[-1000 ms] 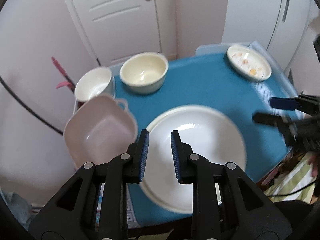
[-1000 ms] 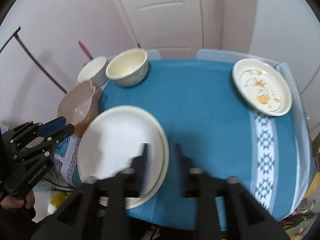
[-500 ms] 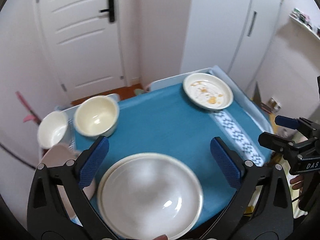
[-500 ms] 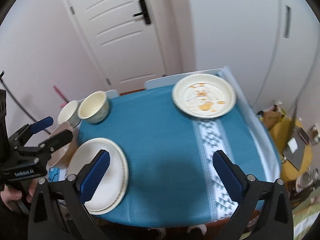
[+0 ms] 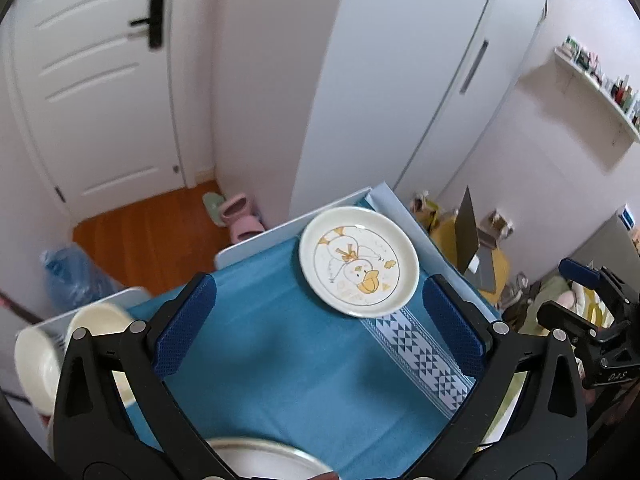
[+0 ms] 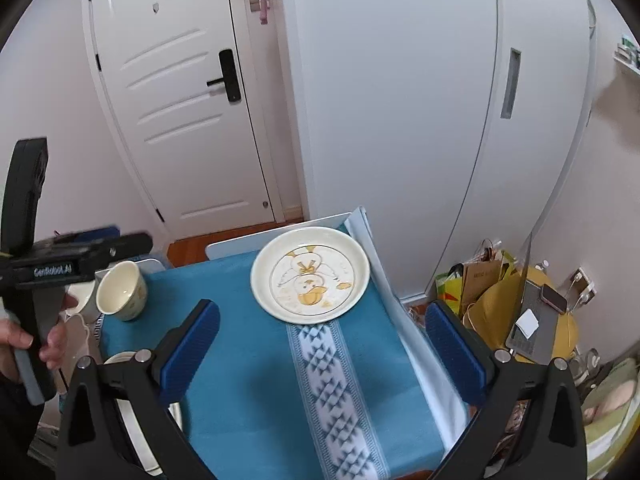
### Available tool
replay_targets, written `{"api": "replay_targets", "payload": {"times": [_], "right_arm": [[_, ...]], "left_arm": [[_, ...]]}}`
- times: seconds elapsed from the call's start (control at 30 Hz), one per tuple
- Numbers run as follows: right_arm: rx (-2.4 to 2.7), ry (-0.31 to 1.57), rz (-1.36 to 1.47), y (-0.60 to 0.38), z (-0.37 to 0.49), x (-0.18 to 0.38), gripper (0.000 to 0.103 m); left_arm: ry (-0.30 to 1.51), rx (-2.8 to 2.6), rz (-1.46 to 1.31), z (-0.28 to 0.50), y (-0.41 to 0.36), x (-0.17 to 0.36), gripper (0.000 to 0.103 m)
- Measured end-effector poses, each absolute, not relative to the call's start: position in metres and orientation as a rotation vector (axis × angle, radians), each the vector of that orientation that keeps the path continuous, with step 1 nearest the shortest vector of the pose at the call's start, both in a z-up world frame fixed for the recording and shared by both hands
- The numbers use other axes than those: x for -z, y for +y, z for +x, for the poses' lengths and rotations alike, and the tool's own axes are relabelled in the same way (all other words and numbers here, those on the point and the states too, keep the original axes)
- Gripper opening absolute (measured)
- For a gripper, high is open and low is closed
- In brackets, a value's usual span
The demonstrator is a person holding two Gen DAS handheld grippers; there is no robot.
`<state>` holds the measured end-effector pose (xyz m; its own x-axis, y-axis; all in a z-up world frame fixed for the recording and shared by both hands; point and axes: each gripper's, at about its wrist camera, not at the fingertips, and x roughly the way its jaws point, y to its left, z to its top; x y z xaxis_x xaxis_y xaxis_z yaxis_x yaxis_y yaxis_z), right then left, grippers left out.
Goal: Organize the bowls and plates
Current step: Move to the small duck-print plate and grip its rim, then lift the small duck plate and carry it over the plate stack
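presently both the left gripper [image 5: 318, 330] and right gripper [image 6: 322, 348] gape empty; duck plate [image 6: 310, 275] sits near the table edge [image 6: 372, 256], liable to be nudged off.

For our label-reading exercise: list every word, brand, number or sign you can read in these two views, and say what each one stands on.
"GenRobot.AI": white letters on the side of the left gripper, seen in the right wrist view.
"DAS": white letters on the body of the right gripper, left wrist view; any further letters are cut off.
Brown paper bag: print too small to read.
Duck plate: faint lettering, unreadable.
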<state>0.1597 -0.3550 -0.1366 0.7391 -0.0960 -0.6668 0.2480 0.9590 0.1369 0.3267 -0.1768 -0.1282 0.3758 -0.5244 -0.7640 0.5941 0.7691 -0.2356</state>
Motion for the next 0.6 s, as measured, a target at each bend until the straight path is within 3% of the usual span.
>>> {"api": "replay_targets", "payload": {"times": [0.37,0.43,0.5,0.57,0.6], "right_arm": [[0.129,0.900,0.525,-0.414,0.252,0.253,0.101],[0.120,0.889,0.573,-0.423,0.261,0.268,0.096],[0.097,0.888,0.616,-0.428,0.272,0.284,0.074],[0.091,0.891,0.625,-0.430,0.279,0.292,0.064],[0.088,0.887,0.630,-0.430,0.282,0.297,0.059]], "left_arm": [[1.203,0.748,0.107,0.393,-0.244,0.246,0.100],[1.230,0.751,0.098,0.404,-0.250,0.264,0.091],[1.249,0.752,0.096,0.414,-0.255,0.277,0.076],[1.266,0.755,0.094,0.421,-0.259,0.288,0.061],[1.271,0.757,0.092,0.424,-0.261,0.291,0.058]]}}
